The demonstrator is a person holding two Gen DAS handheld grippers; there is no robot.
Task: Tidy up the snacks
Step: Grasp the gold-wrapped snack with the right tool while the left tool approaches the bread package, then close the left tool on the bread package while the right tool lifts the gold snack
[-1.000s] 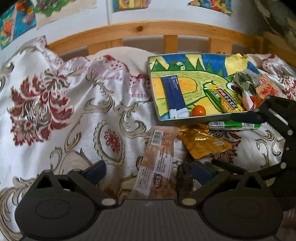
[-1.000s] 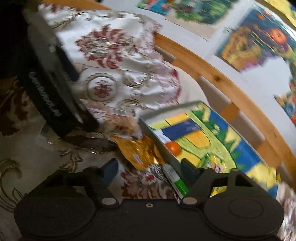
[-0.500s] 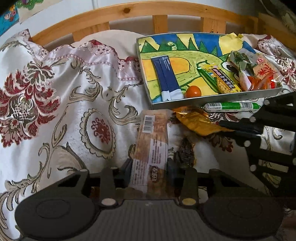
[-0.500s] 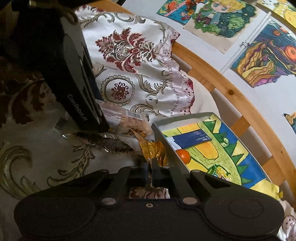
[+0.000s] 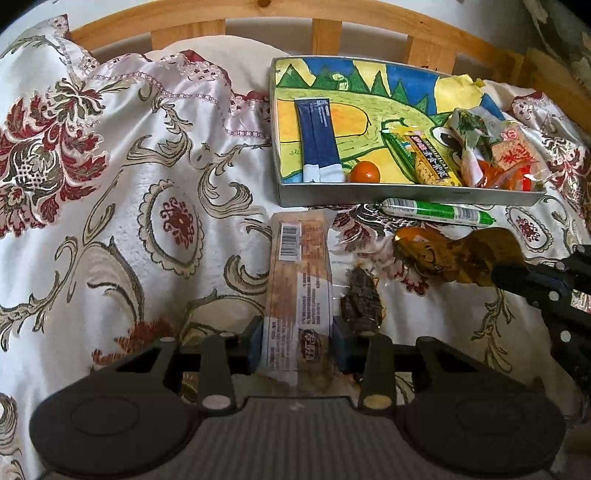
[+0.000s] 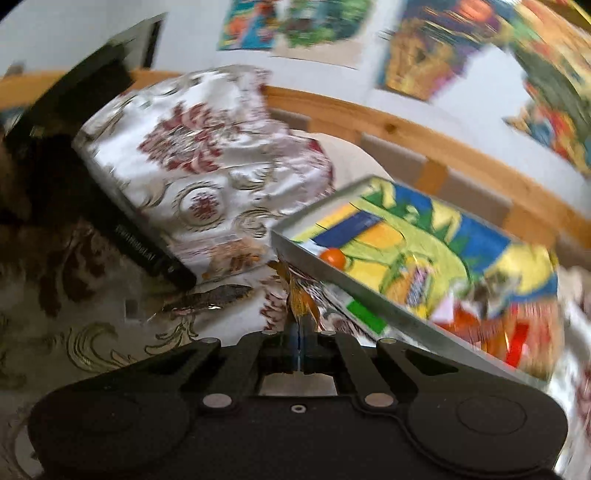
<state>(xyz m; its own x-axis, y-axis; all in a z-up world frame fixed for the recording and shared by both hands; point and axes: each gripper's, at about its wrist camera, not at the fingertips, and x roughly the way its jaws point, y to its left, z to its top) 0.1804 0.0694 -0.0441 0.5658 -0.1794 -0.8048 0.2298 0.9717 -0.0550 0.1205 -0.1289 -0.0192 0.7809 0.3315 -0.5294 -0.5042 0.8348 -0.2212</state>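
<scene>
A long brown snack packet (image 5: 299,280) with a barcode lies on the floral bedspread. My left gripper (image 5: 297,339) holds its near end with both pads pressed on it, though the jaws are opening slightly. My right gripper (image 6: 299,332) is shut on a crumpled golden packet (image 6: 299,299), lifted just in front of the painted tray (image 6: 369,299). From the left wrist, that golden packet (image 5: 443,254) hangs from the right gripper (image 5: 517,280) at the right edge. The tray (image 5: 406,192) holds blue sachets (image 5: 317,144), an orange fruit (image 5: 365,172), a yellow bar (image 5: 428,158) and several wrappers.
A green sausage stick (image 5: 439,212) lies against the tray's front wall. A small dark packet (image 5: 362,299) rests beside the long packet. The wooden bed rail (image 5: 369,18) runs behind the tray. Coloured drawings (image 6: 417,55) hang on the wall.
Both grippers went from open to closed: the left on the long brown packet, the right on the golden packet. The right gripper then lifted the packet off the bedspread and rolled.
</scene>
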